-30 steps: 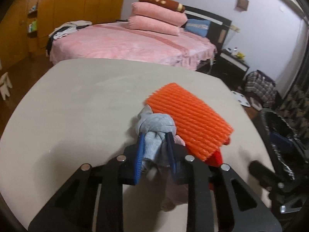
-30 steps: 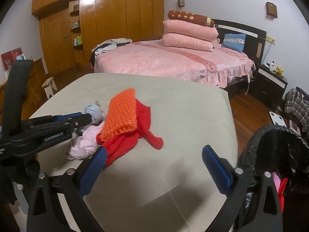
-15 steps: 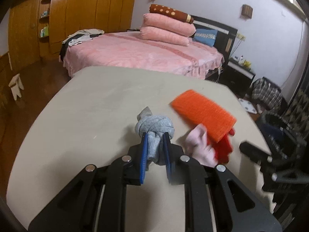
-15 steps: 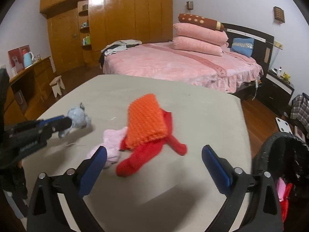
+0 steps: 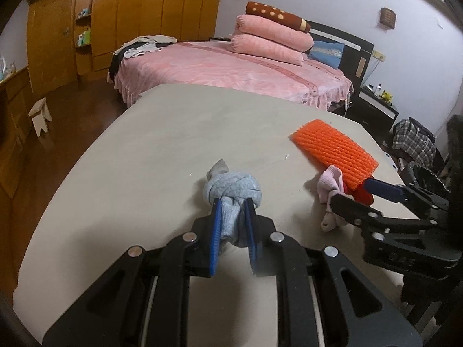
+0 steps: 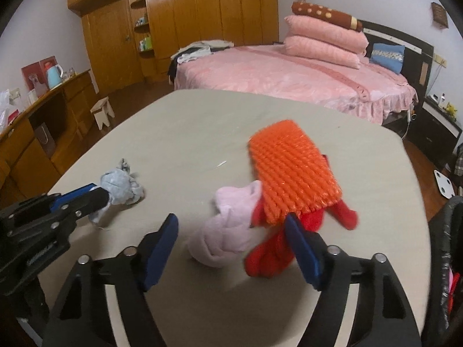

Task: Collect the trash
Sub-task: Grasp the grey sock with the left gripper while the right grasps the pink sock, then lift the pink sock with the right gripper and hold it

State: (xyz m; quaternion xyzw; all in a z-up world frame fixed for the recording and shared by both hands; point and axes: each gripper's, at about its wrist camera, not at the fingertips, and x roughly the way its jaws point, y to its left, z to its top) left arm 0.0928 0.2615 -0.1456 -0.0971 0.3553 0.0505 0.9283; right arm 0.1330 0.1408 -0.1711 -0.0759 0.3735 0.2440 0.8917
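My left gripper (image 5: 233,205) is shut on a knotted grey sock (image 5: 233,189), also seen at the left of the right wrist view (image 6: 121,186), resting on the beige table (image 5: 162,144). My right gripper (image 6: 231,231) is open, its jaws on either side of a knotted pink sock (image 6: 228,231) without touching it. An orange foam net (image 6: 289,173) lies over a red cloth (image 6: 277,248) just right of the pink sock. The right gripper (image 5: 358,193) shows at the right of the left wrist view next to the pink sock (image 5: 330,185).
A black-lined trash bin (image 6: 445,254) stands off the table's right edge, with coloured items inside. A pink bed (image 5: 231,69) lies beyond the table's far edge. Wooden wardrobes (image 6: 188,23) and a small stool (image 6: 102,112) are at the left.
My left gripper has pulled the grey sock left, away from the pile. My right gripper has moved forward and left, so its open jaws now flank the pink sock.
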